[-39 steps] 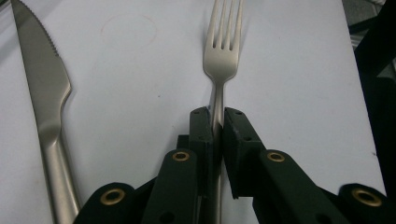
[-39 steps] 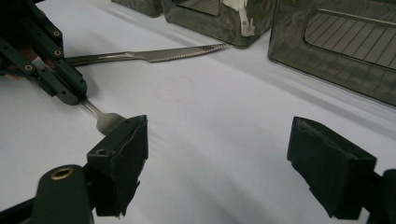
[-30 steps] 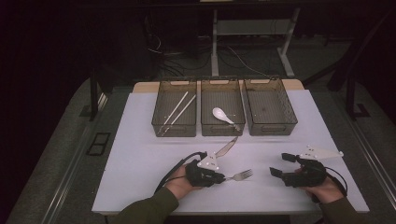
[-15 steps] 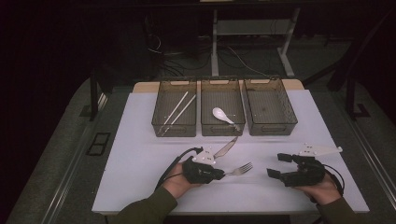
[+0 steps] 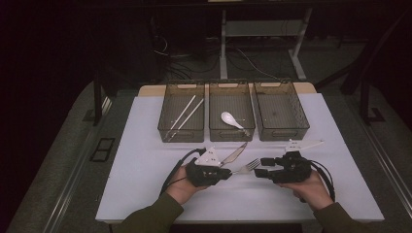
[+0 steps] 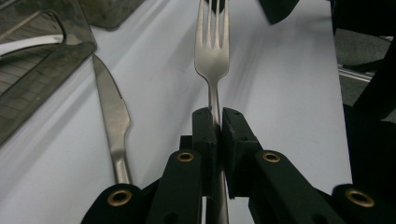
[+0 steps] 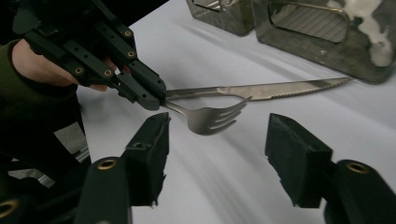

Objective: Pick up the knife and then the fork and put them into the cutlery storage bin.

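My left gripper (image 5: 228, 172) is shut on the handle of a metal fork (image 5: 248, 166), held a little above the white table with its tines pointing right. In the left gripper view the fork (image 6: 212, 51) sticks straight out from between the pressed pads of the left gripper (image 6: 218, 122). My right gripper (image 5: 259, 167) faces it from the right. Its jaws have just been closing and still stand apart in the right gripper view, where the right gripper (image 7: 219, 140) has the fork's tines (image 7: 210, 119) at its mouth without either pad touching them.
A table knife (image 5: 233, 154) lies on the table just behind the fork. Three dark bins stand in a row at the back: the left bin (image 5: 167, 114) holds chopsticks, the middle bin (image 5: 214, 116) a white spoon (image 5: 231, 120), and the right bin (image 5: 296, 114) looks bare.
My right gripper has moved left up to the fork's tines and its jaws have narrowed. The left gripper has lifted the fork slightly.
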Motion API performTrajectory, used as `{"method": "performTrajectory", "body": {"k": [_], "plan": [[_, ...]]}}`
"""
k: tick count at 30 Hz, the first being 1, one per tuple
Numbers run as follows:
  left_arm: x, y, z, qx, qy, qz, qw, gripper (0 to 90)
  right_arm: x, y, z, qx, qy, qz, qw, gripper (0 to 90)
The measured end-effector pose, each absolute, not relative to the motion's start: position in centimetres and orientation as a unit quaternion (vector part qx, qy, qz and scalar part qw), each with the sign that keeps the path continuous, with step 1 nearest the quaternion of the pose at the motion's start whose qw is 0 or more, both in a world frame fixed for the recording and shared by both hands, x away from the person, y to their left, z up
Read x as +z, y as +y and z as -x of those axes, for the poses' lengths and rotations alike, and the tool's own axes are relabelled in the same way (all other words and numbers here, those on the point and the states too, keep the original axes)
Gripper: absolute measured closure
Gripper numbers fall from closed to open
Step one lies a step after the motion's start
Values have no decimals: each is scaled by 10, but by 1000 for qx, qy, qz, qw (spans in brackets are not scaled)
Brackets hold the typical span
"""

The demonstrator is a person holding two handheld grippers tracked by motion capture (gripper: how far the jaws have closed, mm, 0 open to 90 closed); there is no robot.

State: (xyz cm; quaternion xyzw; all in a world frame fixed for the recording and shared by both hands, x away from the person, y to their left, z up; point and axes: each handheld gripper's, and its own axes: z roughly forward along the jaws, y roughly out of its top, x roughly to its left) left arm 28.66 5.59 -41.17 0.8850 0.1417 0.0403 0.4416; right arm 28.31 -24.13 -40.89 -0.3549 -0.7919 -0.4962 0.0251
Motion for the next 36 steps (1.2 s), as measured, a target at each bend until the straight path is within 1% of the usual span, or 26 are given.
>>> {"method": "performTrajectory", "body": {"k": [3, 8, 13, 17, 22, 28, 30, 33, 35, 36], "plan": [[-410, 55, -286, 50, 141, -884, 443, 839, -411, -234, -292, -495, -790, 358, 46, 466], [-409, 56, -286, 57, 139, -883, 445, 839, -412, -223, -300, -494, -791, 355, 65, 557], [-407, 58, -286, 65, 139, -881, 448, 839, -413, -222, -304, -498, -784, 363, 75, 619], [-406, 57, -285, 72, 137, -879, 450, 839, -414, -221, -307, -503, -781, 363, 74, 682], [-405, 58, -285, 78, 135, -878, 452, 839, -410, -223, -309, -518, -770, 366, 73, 790], [-404, 59, -287, 79, 136, -875, 459, 837, -405, -221, -309, -527, -768, 359, 59, 826], [-405, 57, -287, 73, 139, -872, 464, 828, -403, -221, -310, -535, -765, 356, 52, 869], [-406, 57, -288, 77, 139, -869, 468, 821, -398, -219, -310, -533, -769, 350, 40, 872], [-406, 58, -288, 78, 141, -868, 469, 800, -397, -219, -312, -534, -769, 349, 38, 872], [-407, 59, -288, 77, 144, -866, 472, 760, -396, -219, -312, -534, -769, 350, 33, 873]]}}
